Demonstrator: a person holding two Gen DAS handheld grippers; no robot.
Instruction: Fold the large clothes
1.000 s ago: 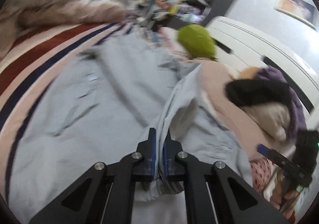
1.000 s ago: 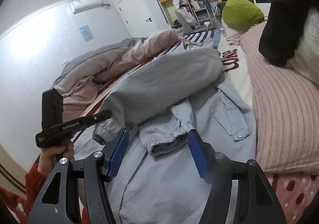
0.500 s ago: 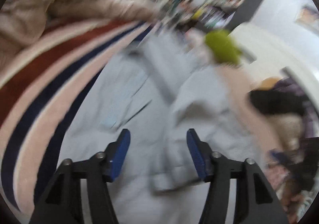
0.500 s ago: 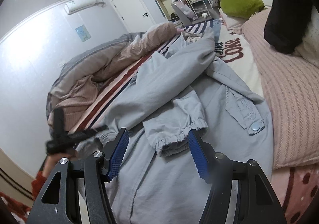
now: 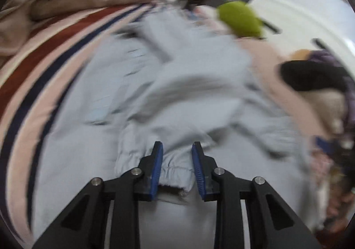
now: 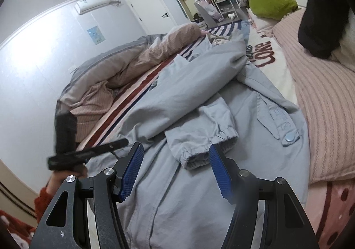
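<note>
Left sleeve cuff lined up, not yet pinched

Your left gripper (image 5: pixel 177 169), jaws just narrowing but apart, straddles the sleeve cuff (image 5: pixel 170 171) of the pale blue jacket (image 6: pixel 188 102) spread on the bed (image 6: pixel 133 85); settle lower before squeezing. Your right gripper (image 6: pixel 176 171) hovers open over the other cuff (image 6: pixel 208 149).

"LOVE" in dark red on cream bedding (image 6: pixel 269 55) (letters upside down)
</note>
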